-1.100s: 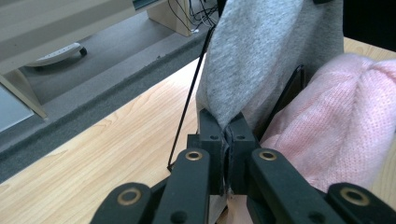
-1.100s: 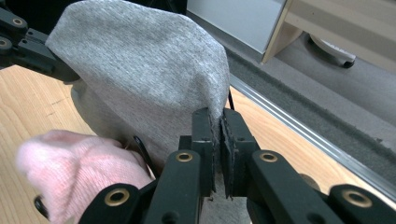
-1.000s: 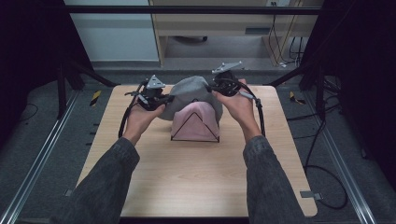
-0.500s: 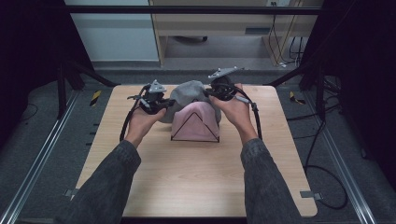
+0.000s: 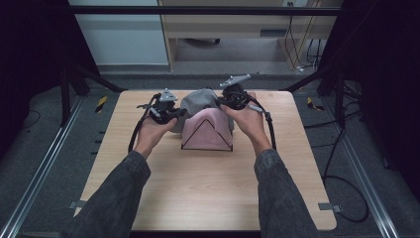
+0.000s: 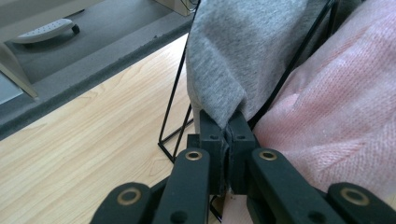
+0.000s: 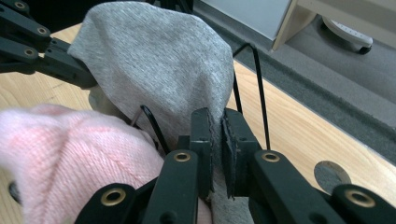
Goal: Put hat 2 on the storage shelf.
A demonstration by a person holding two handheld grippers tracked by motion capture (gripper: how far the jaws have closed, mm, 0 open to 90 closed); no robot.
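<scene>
Both grippers' fingers remain clamped on the grey knit cloth (image 5: 198,101) draped over the black wire rack (image 5: 206,134); left gripper (image 6: 227,135), right gripper (image 7: 216,140) barely shifted.

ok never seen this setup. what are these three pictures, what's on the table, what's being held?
No robot arm here: a person holds a handheld two-jaw gripper in each hand. The high view looks down from above the person's side of the wooden table, with the left gripper at its left and the right gripper at its right. The other two pictures come from cameras riding on each gripper, looking along its black jaws.

On the table stands a black wire rack with a pink cloth draped over its near part and a grey cloth behind it.

Each gripper is shut on an edge of the grey cloth, left and right seen close up.
</scene>
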